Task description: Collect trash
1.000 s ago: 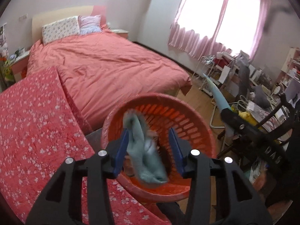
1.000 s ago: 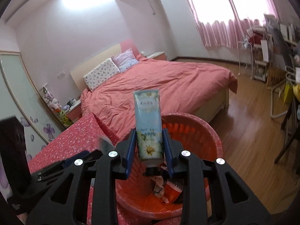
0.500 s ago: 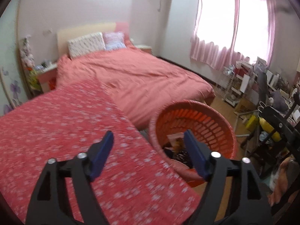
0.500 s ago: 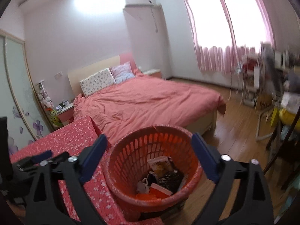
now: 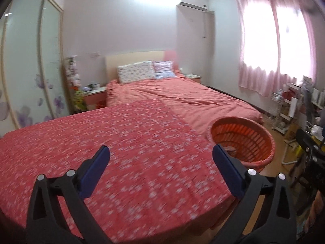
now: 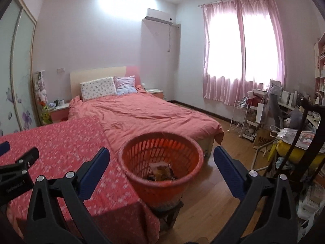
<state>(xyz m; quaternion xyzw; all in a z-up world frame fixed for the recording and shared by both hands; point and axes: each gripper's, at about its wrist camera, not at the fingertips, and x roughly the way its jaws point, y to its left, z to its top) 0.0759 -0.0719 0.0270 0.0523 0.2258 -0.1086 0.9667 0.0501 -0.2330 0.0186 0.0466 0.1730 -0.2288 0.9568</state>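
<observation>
- Right wrist view is showing us the right hand-held gripper [image 6: 161, 168] spread wide and holding nothing, with the orange basket [image 6: 134, 146] sitting dead ahead between its fingers, just off the table's [image 6: 61, 142] right edge.
- Left wrist view is showing the left hand-held gripper [image 5: 161, 167] equally apart and bare, hovering over the table [image 5: 121, 142], the basket [image 5: 262, 130] lying right and farther off.
- We are judging the right hand nearer.
- Only the right view is revealing the trash [image 6: 160, 169] inside and the stool [image 6: 168, 209] beneath.

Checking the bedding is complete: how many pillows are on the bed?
2. A floral pillow leans at the headboard on the wardrobe side, and a purple striped pillow sits right beside it, nearer the window. More could lie hidden behind them.
</observation>
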